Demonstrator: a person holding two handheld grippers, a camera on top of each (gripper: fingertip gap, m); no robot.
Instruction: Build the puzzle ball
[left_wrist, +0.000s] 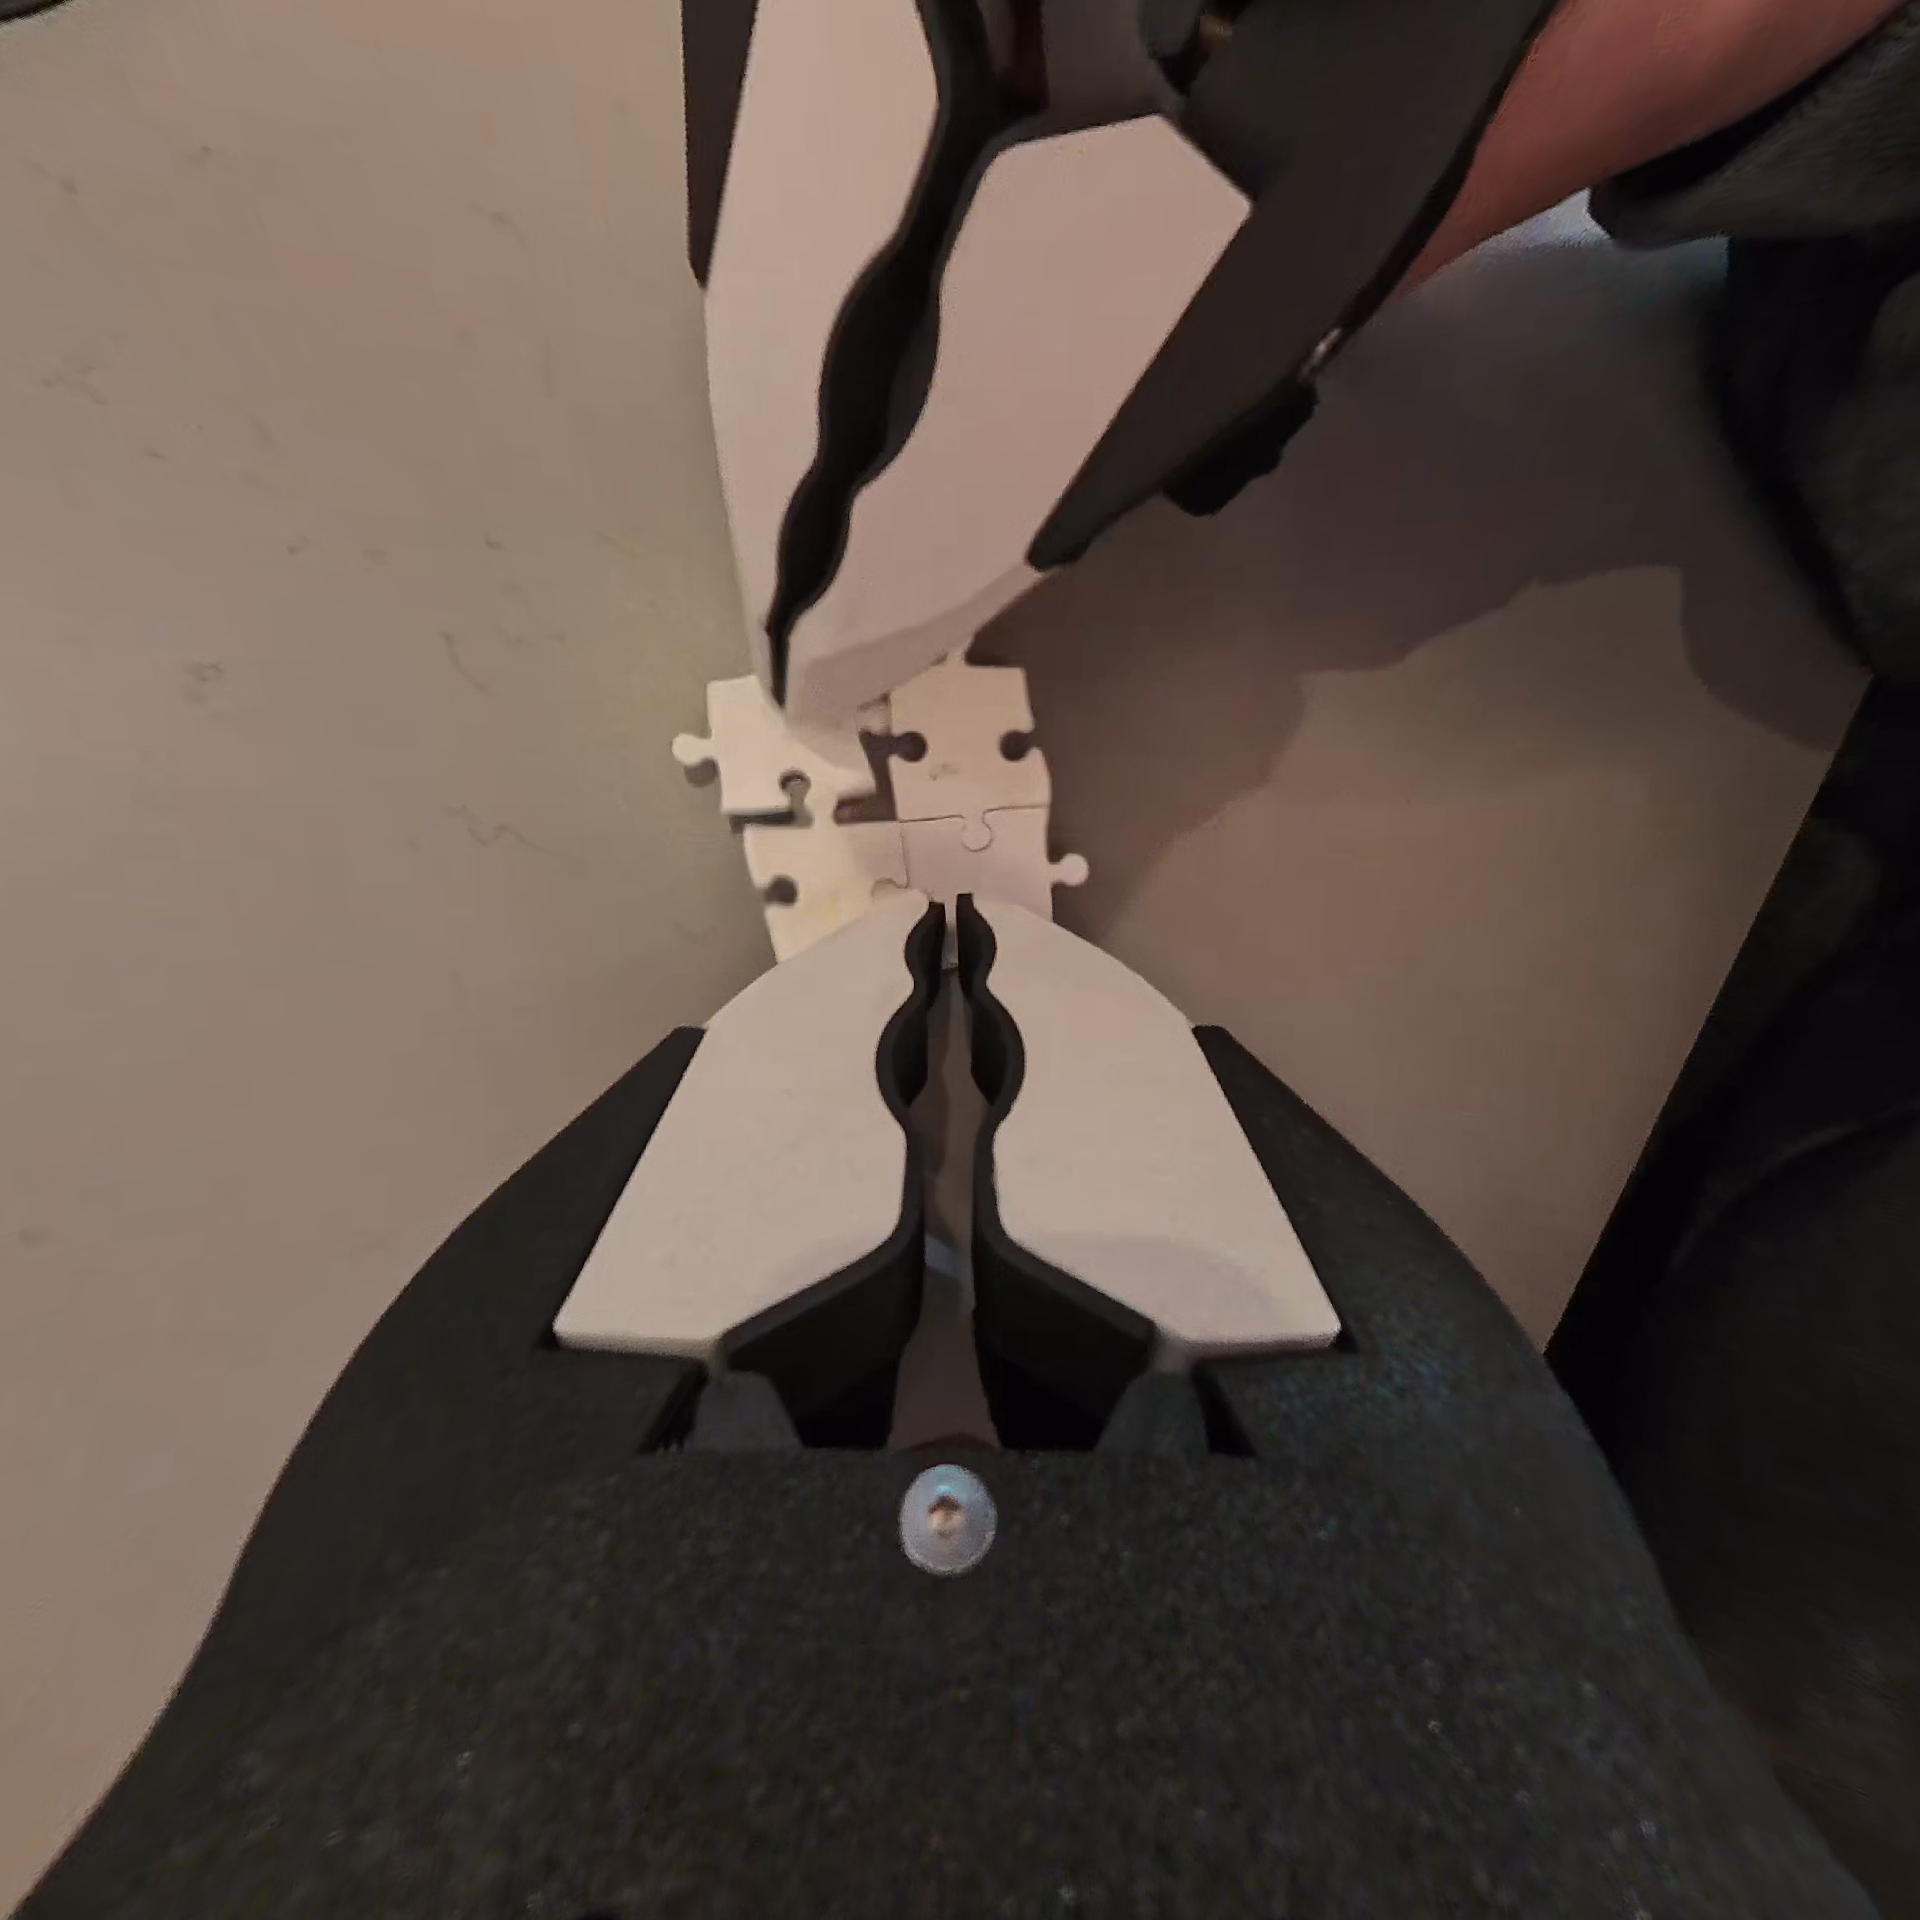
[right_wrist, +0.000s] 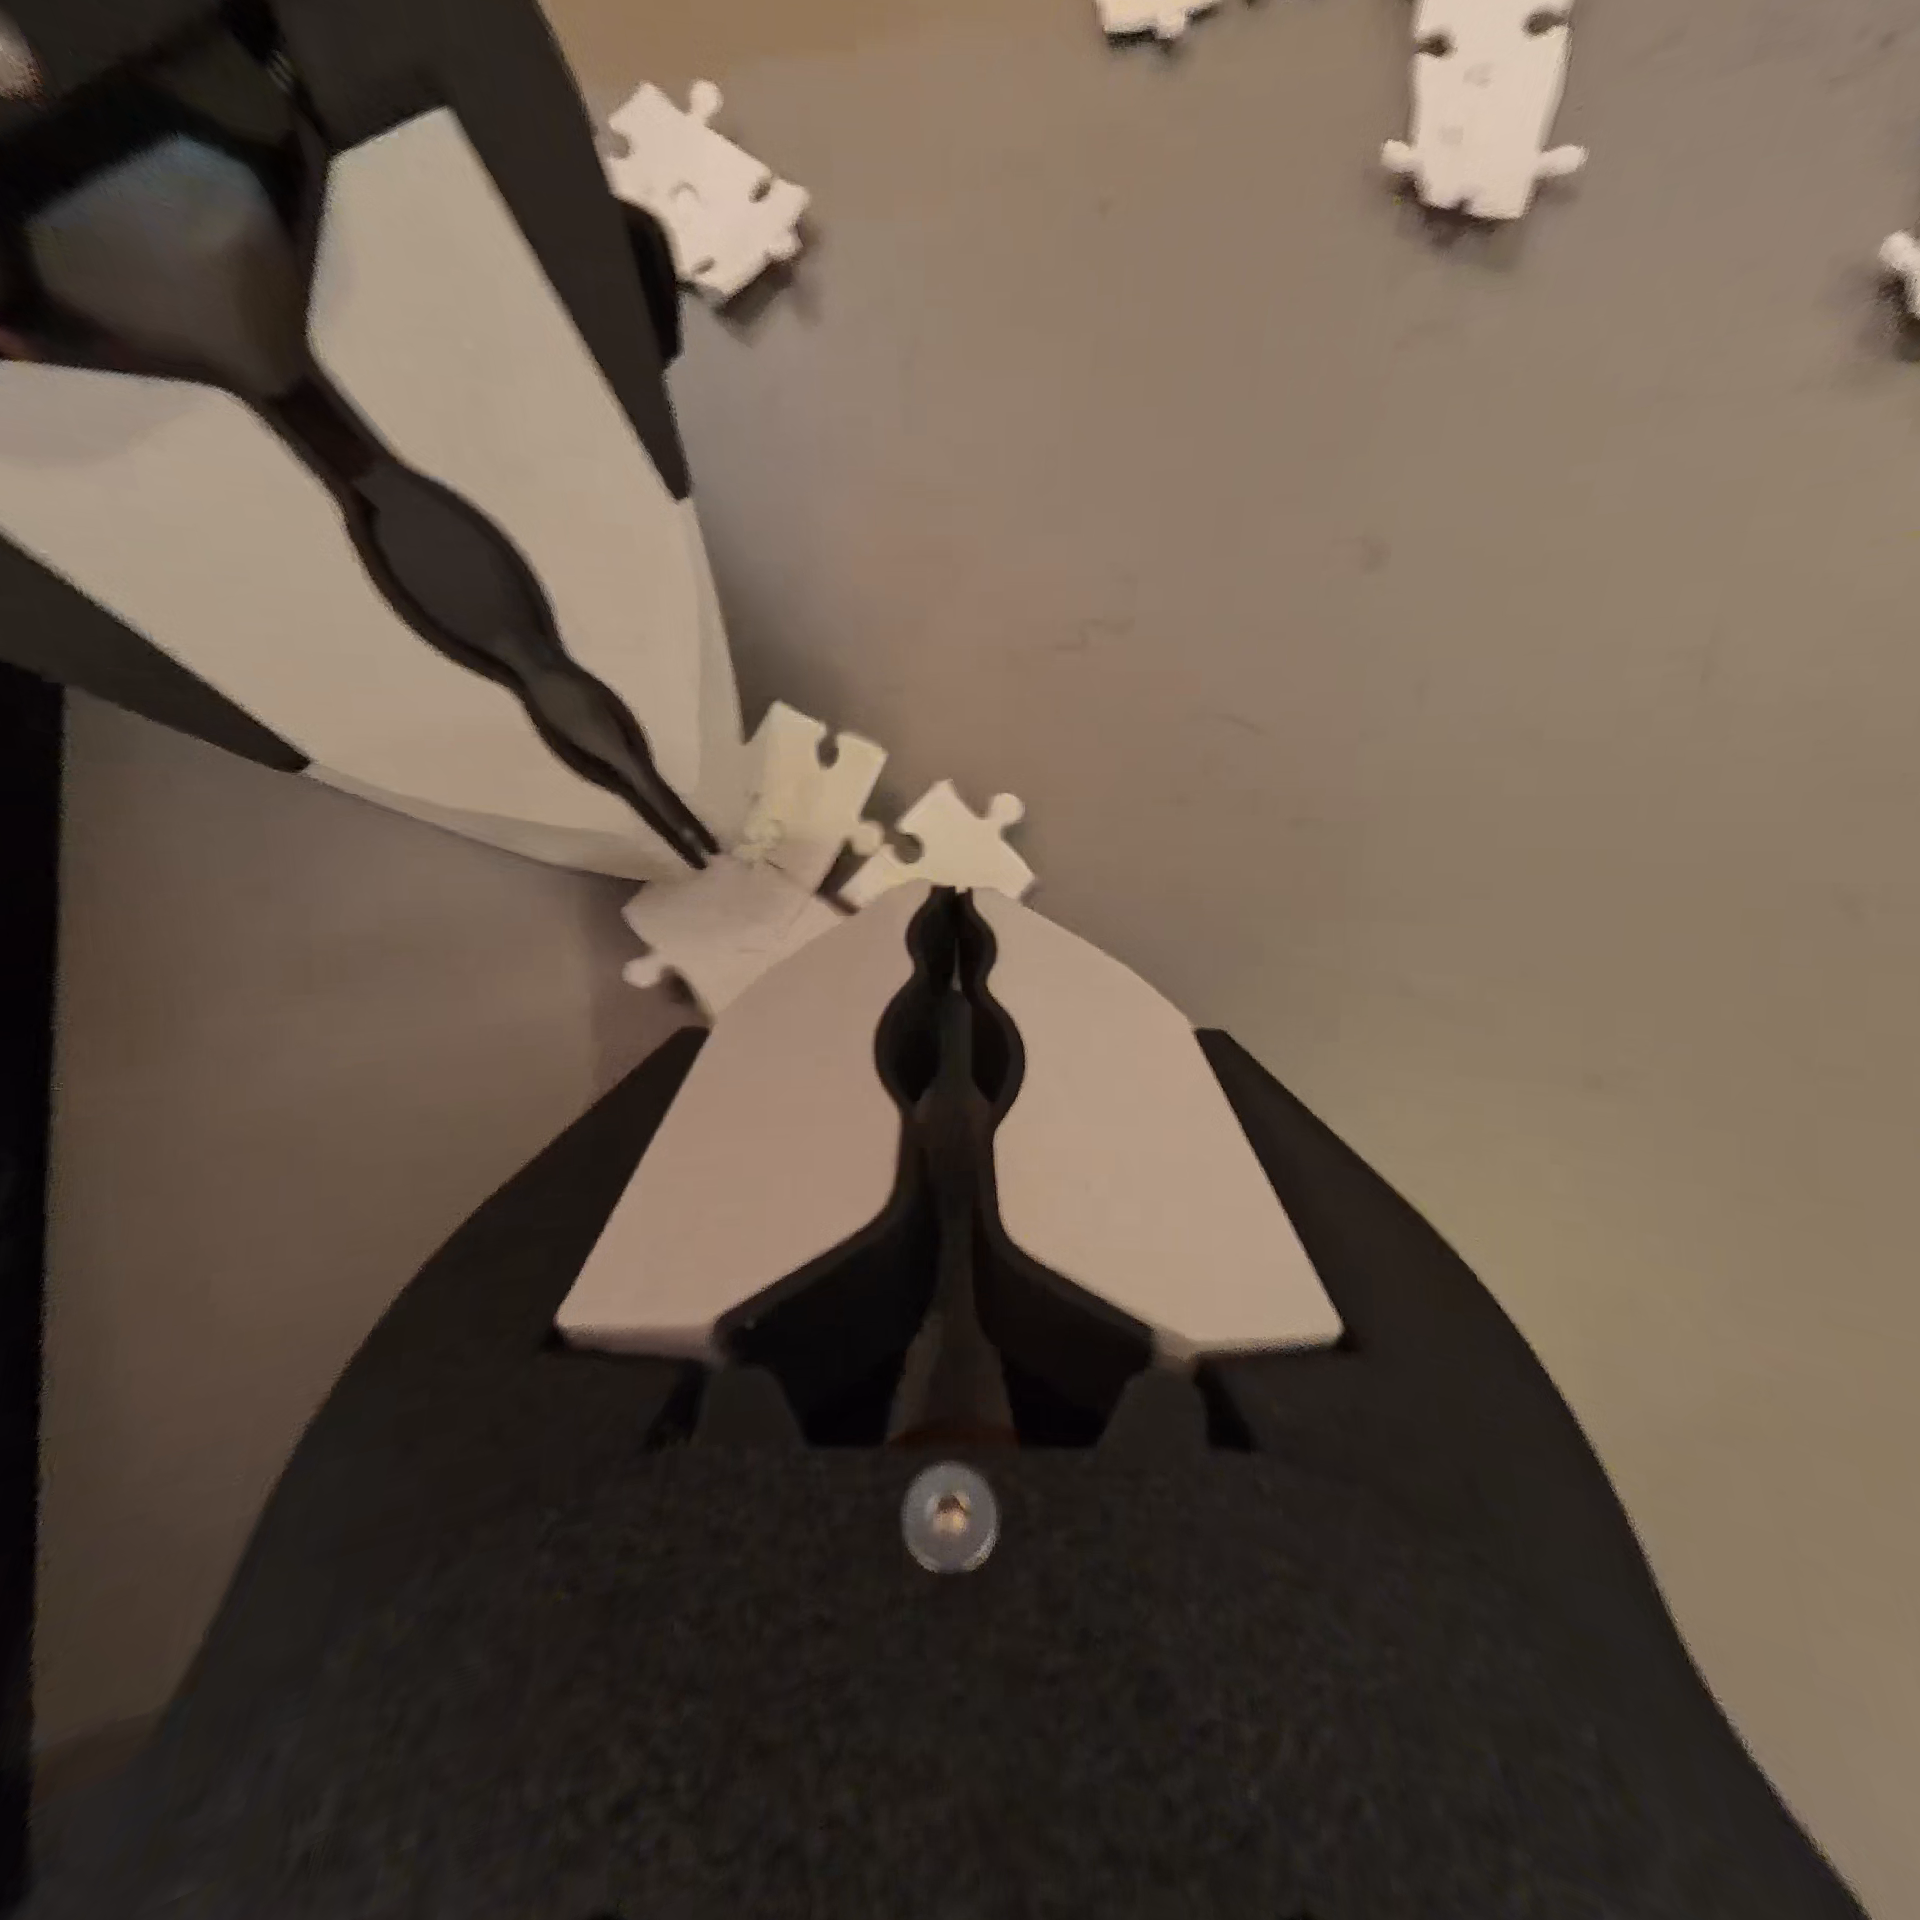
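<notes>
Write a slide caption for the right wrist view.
Two black-and-white grippers, right and left, pinch white curved puzzle pieces together.

Hand-held gripper (left_wrist: 951, 914) — white fingers (wavy black pads), black body

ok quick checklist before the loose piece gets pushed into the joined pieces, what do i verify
1. Left tongs hold on the joined pieces: ok, shut on their near edge.
2. Right tongs hold on the loose piece: ok, shut on it.
3. Loose piece lined up with the joined pieces: not ok, it sits tilted, with a gap between them.
4. Tab facing its socket: cannot tell, the tongs cover the joint.
5. Piece seated: not ok, not yet locked in.
6. Spare pieces within view on the table: ok, several lie farther back.
</notes>
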